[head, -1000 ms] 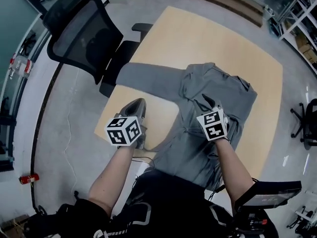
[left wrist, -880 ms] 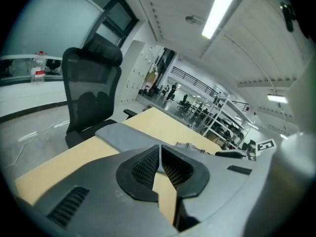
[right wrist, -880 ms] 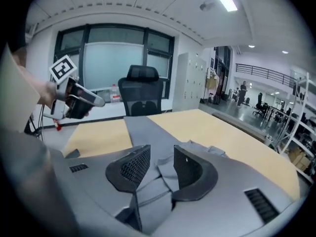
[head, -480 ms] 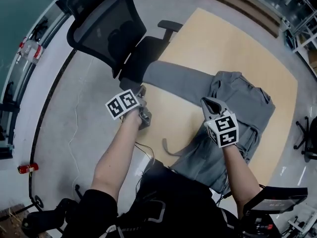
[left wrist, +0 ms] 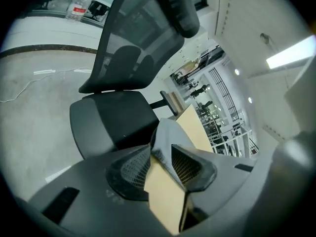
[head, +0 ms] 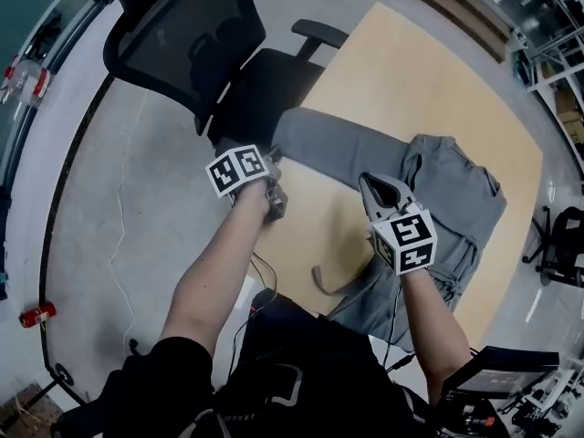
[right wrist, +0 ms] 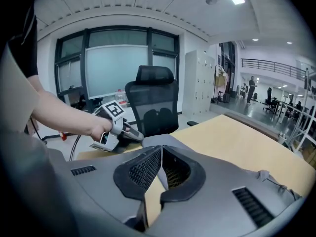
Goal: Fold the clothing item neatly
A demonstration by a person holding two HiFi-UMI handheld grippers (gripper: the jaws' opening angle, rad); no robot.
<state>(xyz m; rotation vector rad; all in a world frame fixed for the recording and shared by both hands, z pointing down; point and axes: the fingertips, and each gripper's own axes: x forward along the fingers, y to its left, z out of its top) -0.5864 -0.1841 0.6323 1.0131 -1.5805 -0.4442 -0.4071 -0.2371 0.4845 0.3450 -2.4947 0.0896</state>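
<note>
Head view: one shirt (head: 456, 190), two claws: left claw (left wrist: 161, 149) just opening around its sleeve (head: 338, 144), right claw (right wrist: 161, 148) clamped on shirt.

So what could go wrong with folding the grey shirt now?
1. The left gripper has just been opening its jaws with the end of the sleeve between them, right at the edge of the table by the chair. The sleeve might slip off.
2. The right gripper seems shut on the shirt, which lies bunched. A pull could drag it crooked.
</note>
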